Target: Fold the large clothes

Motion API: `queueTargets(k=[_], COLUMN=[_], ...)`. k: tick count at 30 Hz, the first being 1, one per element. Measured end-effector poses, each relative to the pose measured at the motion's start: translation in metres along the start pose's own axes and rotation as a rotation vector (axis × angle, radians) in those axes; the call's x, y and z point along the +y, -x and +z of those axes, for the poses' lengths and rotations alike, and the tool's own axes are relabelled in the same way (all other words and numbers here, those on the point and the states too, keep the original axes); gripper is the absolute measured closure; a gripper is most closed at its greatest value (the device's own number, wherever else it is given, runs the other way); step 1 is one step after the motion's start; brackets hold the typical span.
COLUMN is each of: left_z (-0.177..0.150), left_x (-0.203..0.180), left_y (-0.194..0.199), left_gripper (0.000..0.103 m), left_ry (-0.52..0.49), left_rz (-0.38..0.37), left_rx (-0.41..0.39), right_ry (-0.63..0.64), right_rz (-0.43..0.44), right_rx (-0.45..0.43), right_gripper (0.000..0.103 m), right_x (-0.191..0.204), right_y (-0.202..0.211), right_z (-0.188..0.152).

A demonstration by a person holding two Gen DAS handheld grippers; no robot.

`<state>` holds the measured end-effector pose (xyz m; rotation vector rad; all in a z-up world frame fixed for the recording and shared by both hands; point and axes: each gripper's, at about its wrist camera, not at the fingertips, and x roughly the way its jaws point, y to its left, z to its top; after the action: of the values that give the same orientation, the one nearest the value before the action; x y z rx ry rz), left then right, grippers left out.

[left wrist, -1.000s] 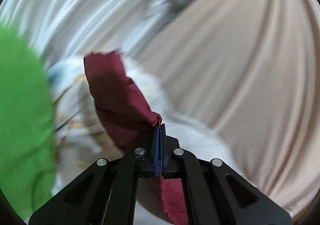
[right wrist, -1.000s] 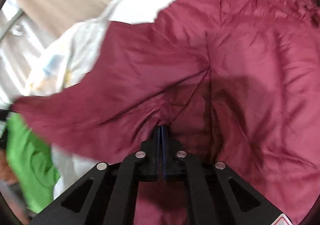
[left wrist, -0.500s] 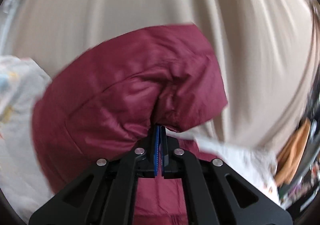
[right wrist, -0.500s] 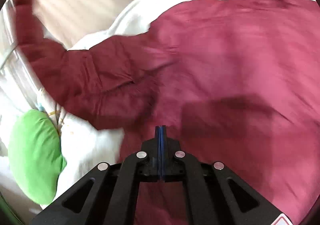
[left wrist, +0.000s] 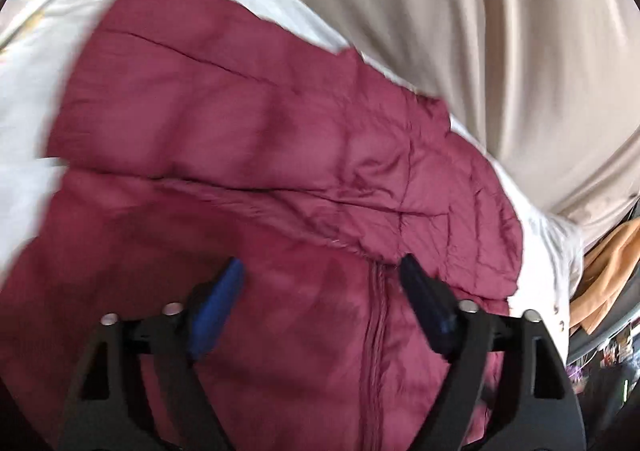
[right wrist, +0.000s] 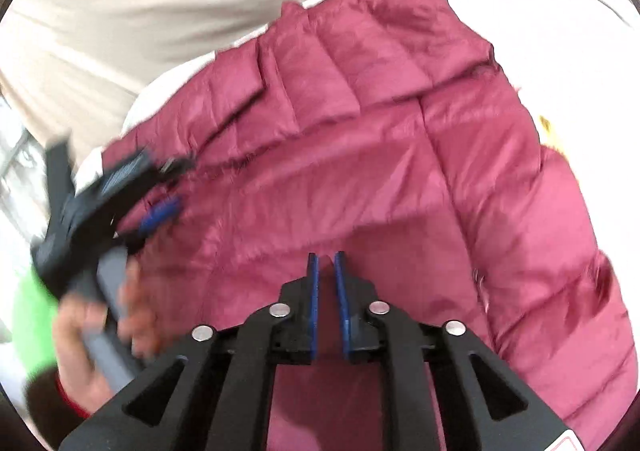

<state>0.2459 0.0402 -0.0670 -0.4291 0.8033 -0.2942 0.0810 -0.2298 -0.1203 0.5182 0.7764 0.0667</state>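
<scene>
Both tongs (left wrist: 320,283) (right wrist: 325,263) open, above jacket (left wrist: 280,155)

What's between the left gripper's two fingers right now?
Only the maroon jacket with its zipper seam shows beneath the open left gripper, ungripped, in the left wrist view.

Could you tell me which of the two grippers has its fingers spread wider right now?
The left gripper: its blue-padded fingers stand wide apart over the maroon quilted jacket, while the right gripper shows only a narrow gap.

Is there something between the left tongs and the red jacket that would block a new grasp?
Nothing visible. The left tongs are open directly over the red jacket, only air between.
</scene>
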Motion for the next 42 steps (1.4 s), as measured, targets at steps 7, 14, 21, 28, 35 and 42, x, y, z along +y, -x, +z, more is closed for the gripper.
queueTargets(k=[7, 14, 21, 28, 35, 42], left_z=[-0.004, -0.009, -0.014, -0.019, -0.025, -0.036], left_x=[0.076, 0.133, 0.132, 0.134, 0.15, 0.159], left_y=[0.068, 0.087, 0.081, 0.061, 0.065, 0.077], left_gripper=[0.016, 0.016, 0.016, 0.016, 0.016, 0.016], left_ry=[0.032, 0.104, 0.076, 0.084, 0.125, 0.144], left_rz=[0.258, 0.368, 0.387, 0.392, 0.361, 0.311], left_rx=[-0.043, -0.007, 0.021, 0.08, 0.091, 0.134], right_ry=[0.037, -0.032, 0.073, -0.016, -0.055, 0.011], right_rz=[0.074, 0.028, 0.082, -0.142, -0.148, -0.332], right_rx=[-0.028, -0.01, -0.251, -0.116, -0.129, -0.039], right_gripper=[0.046, 0.09, 0.1, 0.099, 0.078, 0.042], right_x=[0.058, 0.087, 0.11, 0.038, -0.001, -0.058], right_y=[-0.065, -0.14, -0.058, -0.088, -0.041, 0.058], right_z=[0.081, 0.114, 0.132, 0.136, 0.101, 0.021])
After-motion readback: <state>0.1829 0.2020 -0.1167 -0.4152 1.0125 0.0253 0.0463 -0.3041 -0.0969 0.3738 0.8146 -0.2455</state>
